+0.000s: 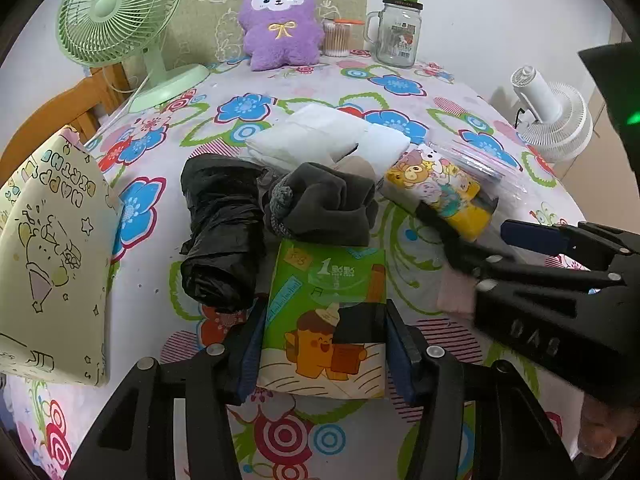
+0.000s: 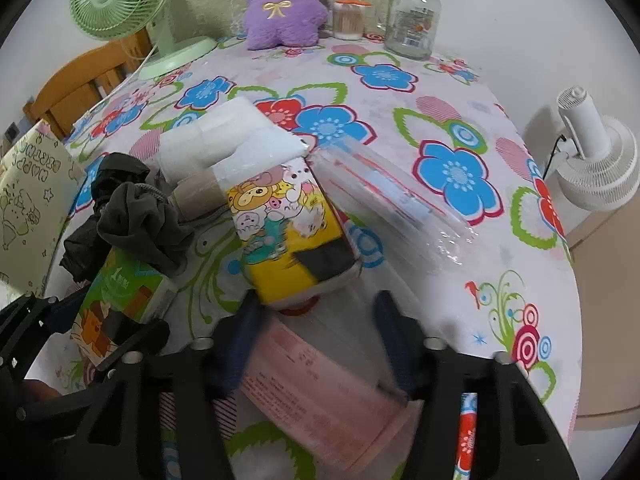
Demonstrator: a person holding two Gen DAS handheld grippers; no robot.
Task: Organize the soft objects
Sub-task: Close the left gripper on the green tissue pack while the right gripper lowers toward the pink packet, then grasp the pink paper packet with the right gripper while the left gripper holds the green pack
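On the flowered table (image 1: 400, 80), the left tongs (image 1: 324, 344) clamp the green tissue pack (image 1: 320, 292) beside a black plastic-bag roll (image 1: 218, 236); the right tongs (image 2: 316, 340), spread open, straddle a pink tissue pack (image 2: 320, 392) below the yellow cartoon pack (image 2: 288, 236)

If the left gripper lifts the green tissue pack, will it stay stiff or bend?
The green tissue pack would probably give under the squeeze, since its film wrapper looks soft and slightly puffed. It likely feels light for its size. With the left gripper holding only its near end, the far end may sag a little.
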